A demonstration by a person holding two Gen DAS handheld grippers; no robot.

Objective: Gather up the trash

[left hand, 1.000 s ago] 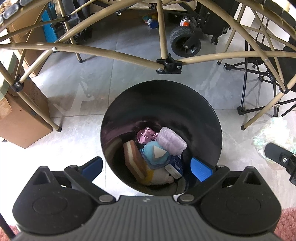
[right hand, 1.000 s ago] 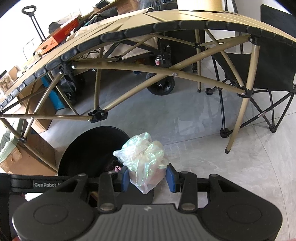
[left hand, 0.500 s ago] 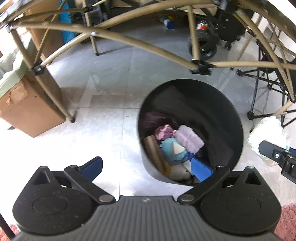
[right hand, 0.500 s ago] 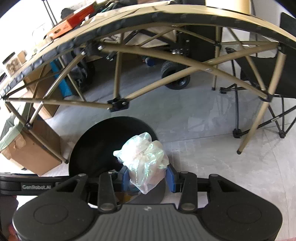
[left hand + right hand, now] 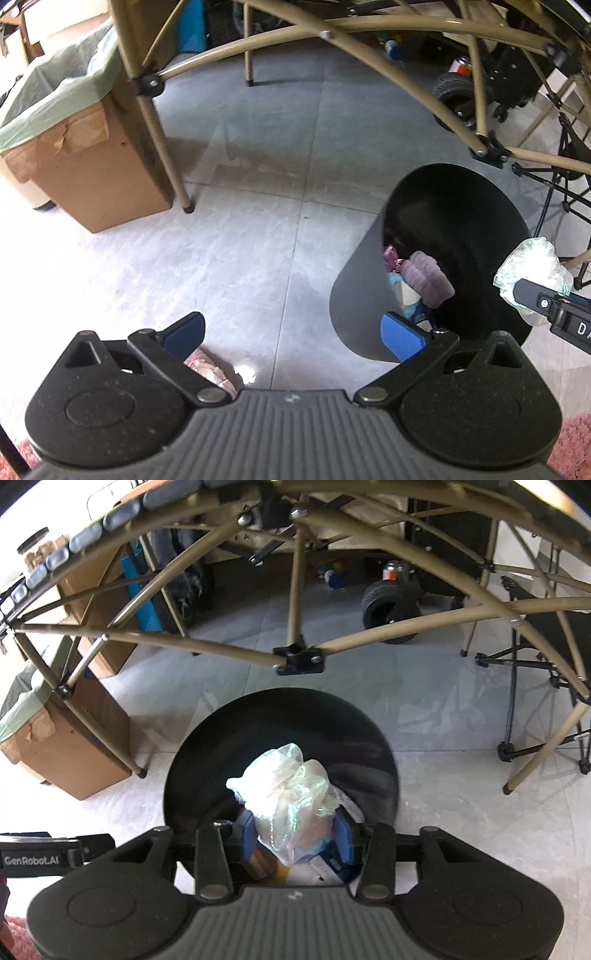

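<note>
Right fingers just parting around plastic bag above bin, contents half-hidden; left gripper open, empty.

My right gripper and its crumpled plastic bag are hiding most of the trash lying inside the black bin.

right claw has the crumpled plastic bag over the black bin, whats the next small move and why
Probably open the right claw fully: the crumpled plastic bag hangs over the black bin mouth, its jaws have just been opening, and the bag is still between them, so it should drop onto the trash inside.
</note>
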